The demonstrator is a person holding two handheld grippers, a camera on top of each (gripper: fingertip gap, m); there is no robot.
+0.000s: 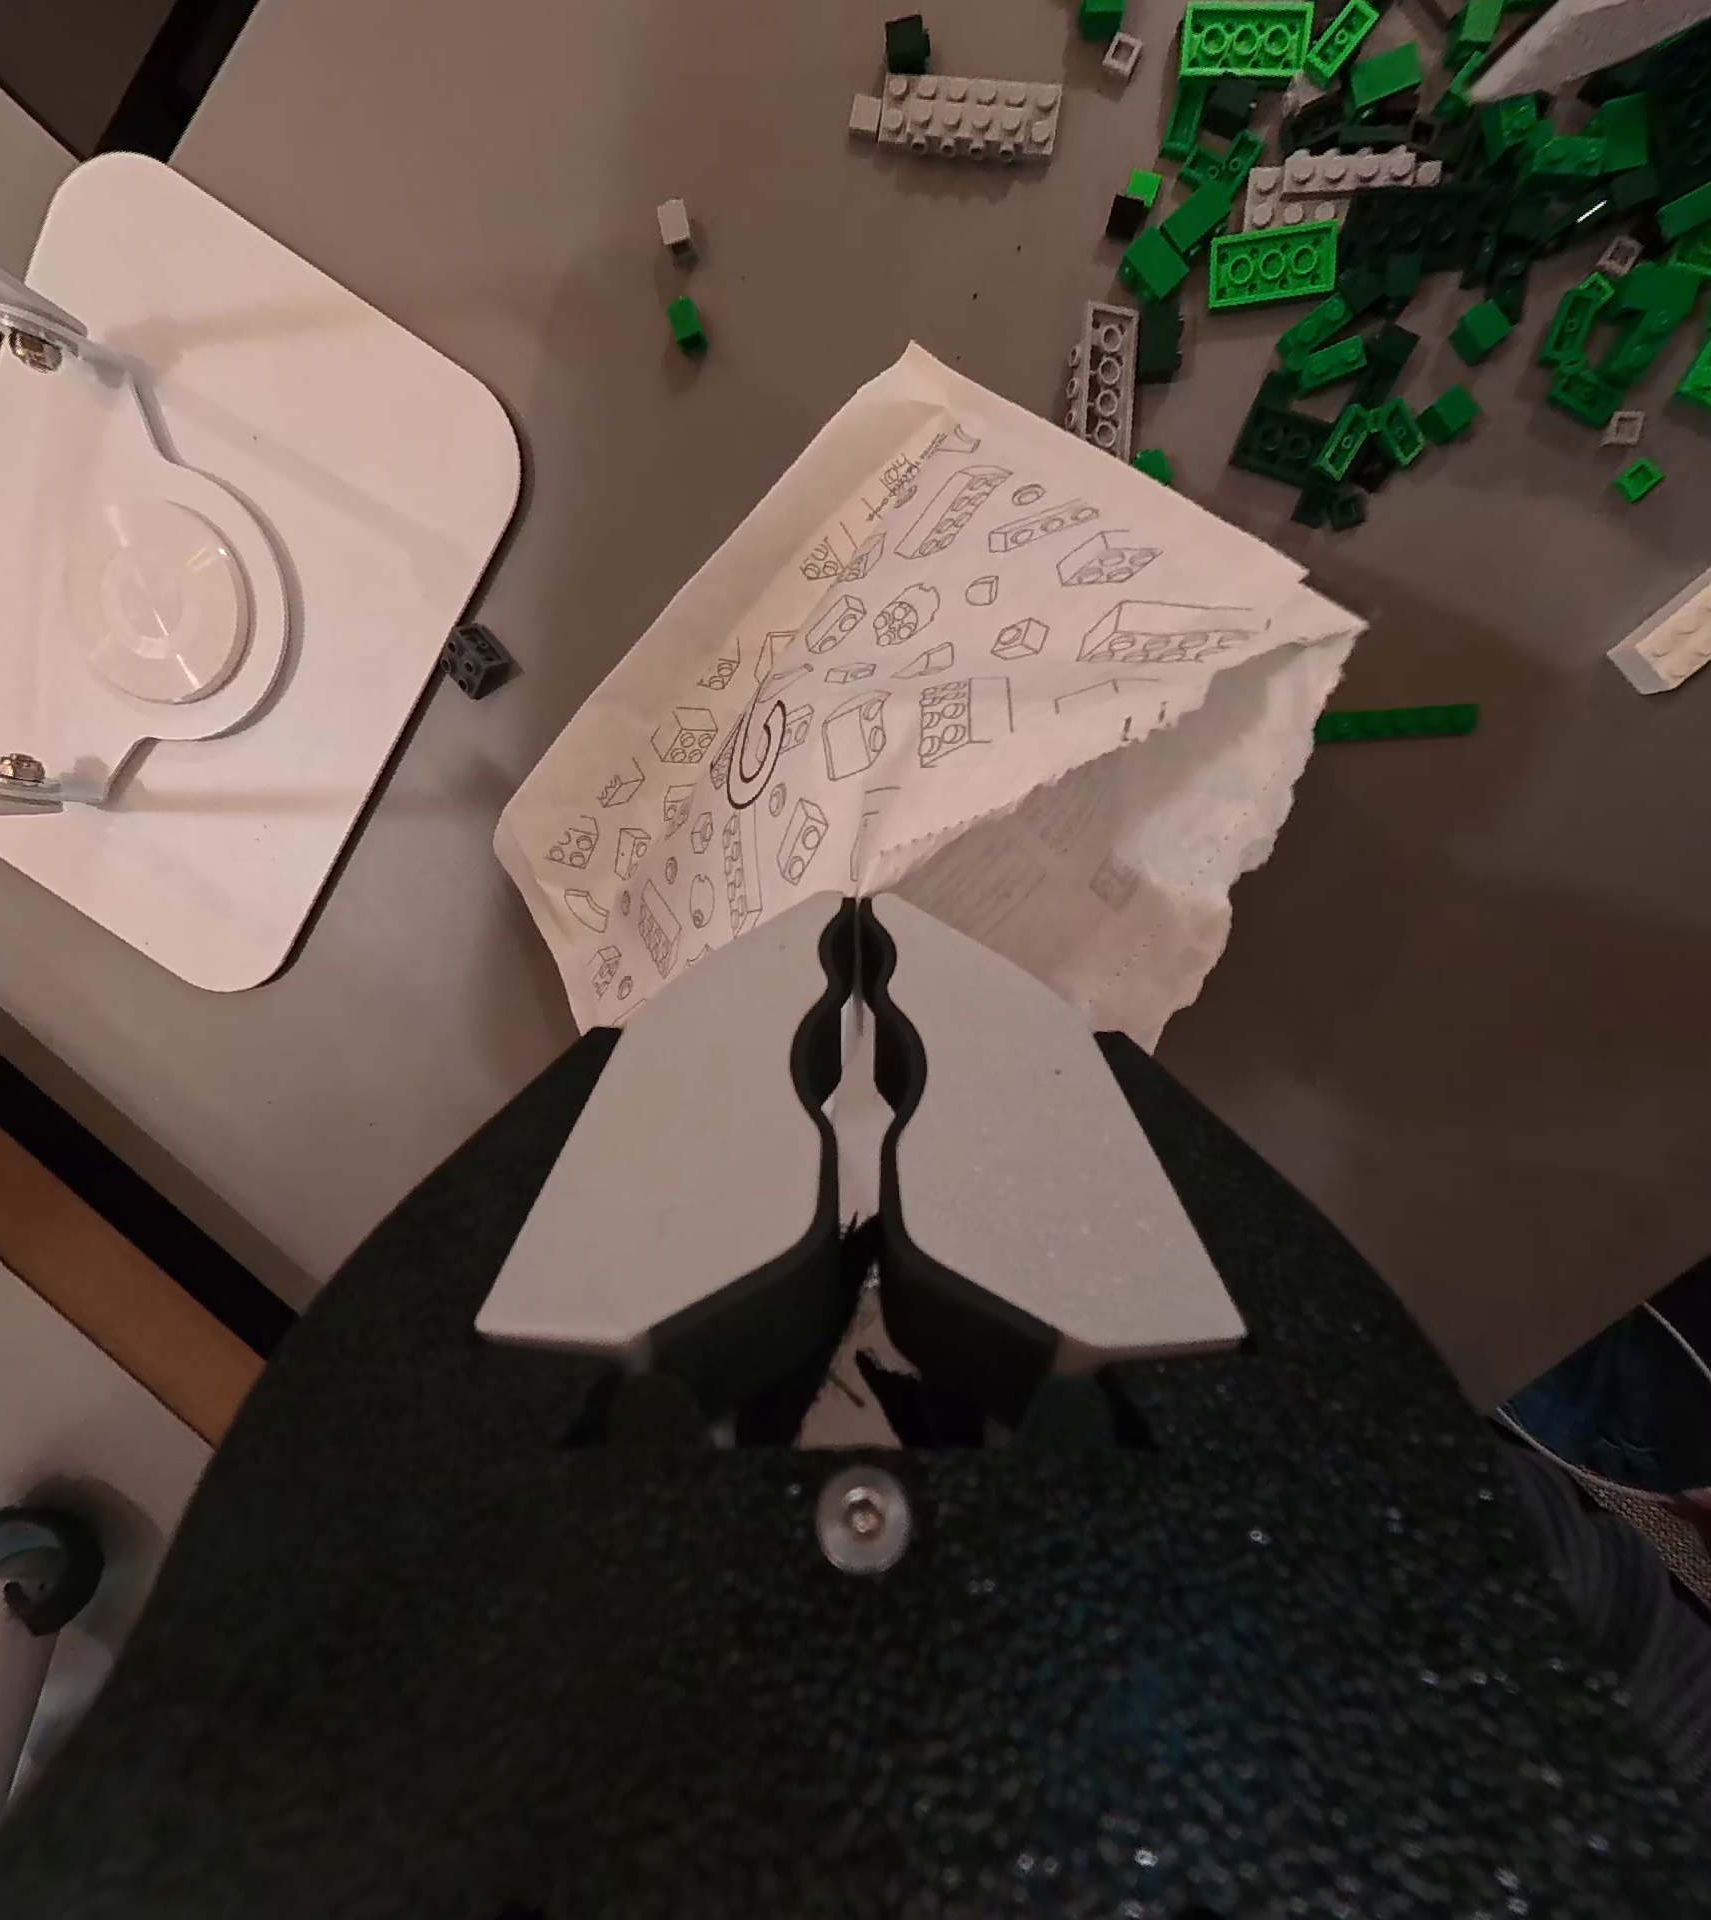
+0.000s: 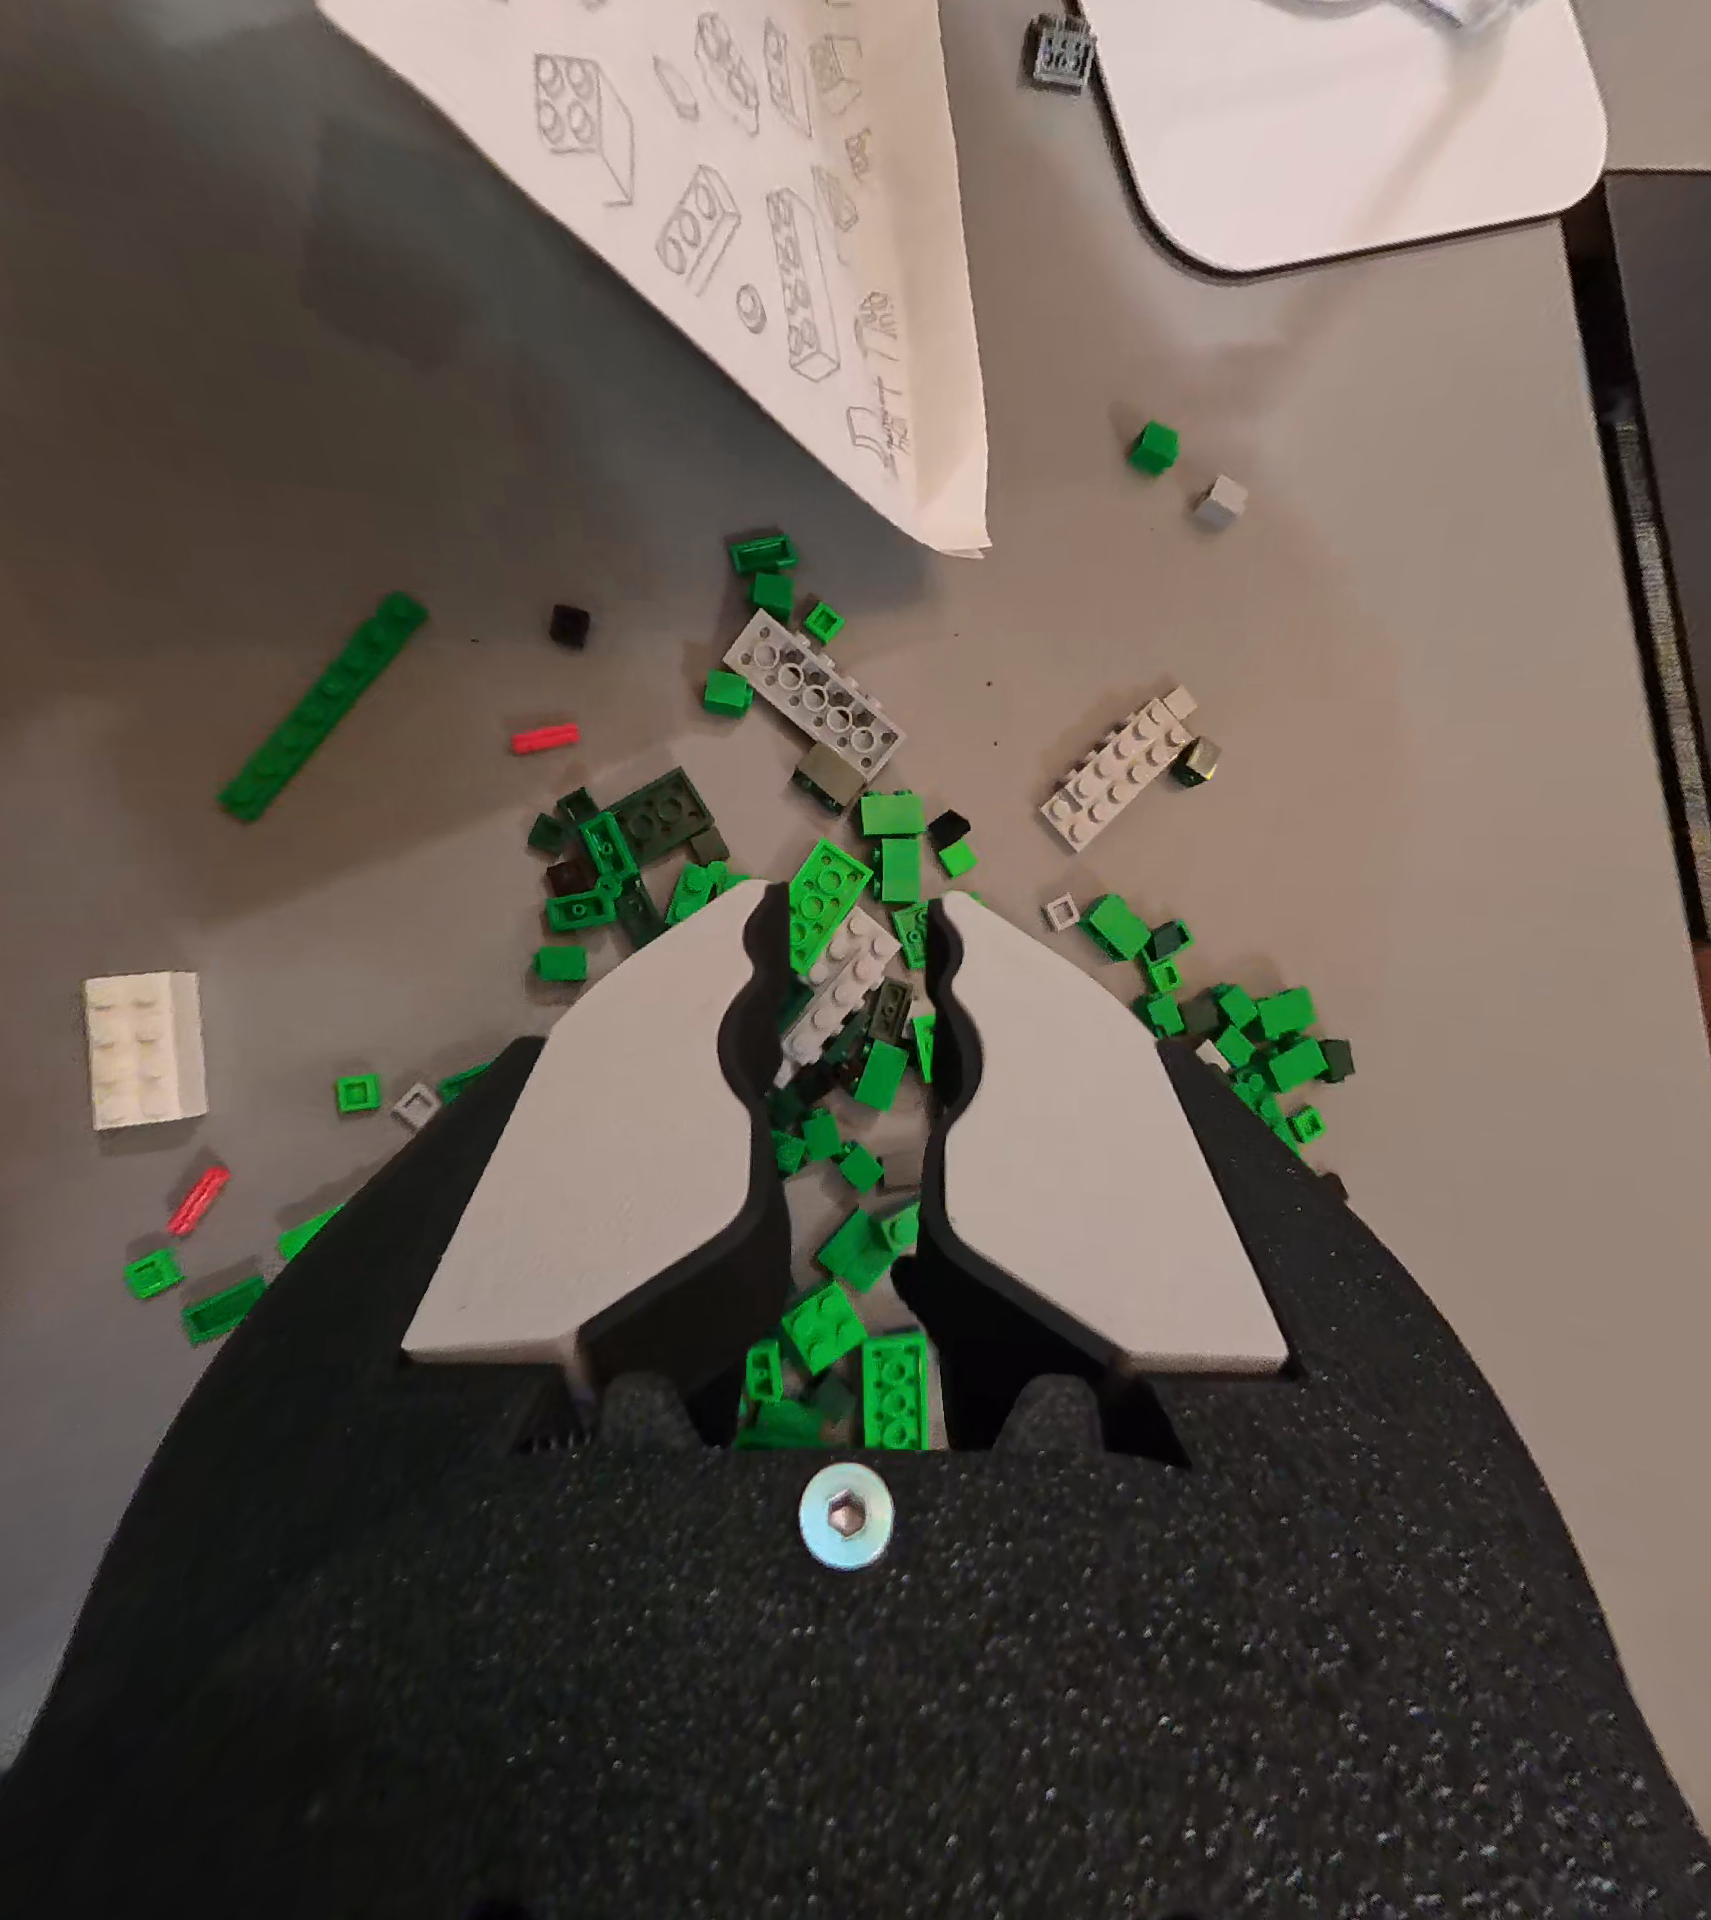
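Note:
My left gripper [image 1: 857, 914] is shut on the torn edge of a white paper bag [image 1: 892, 665] printed with line drawings of bricks, and holds it lifted over the grey table [image 1: 477, 208], its torn mouth open to the right. The bag's corner also shows in the right wrist view [image 2: 778, 208]. My right gripper [image 2: 856, 909] is open and empty, hovering above a pile of green and grey bricks [image 2: 861, 997]. A bright green plate [image 2: 825, 899] and a grey brick [image 2: 856, 966] lie between its fingers below.
A white stand base [image 1: 207, 582] with a clear bracket sits left, also in the right wrist view [image 2: 1350, 125]. Loose bricks: a white brick [image 2: 144, 1044], a long green plate [image 2: 321, 707], grey bricks [image 2: 1121, 769], red pieces [image 2: 544, 738]. The table edge [image 2: 1599, 623] runs on the right.

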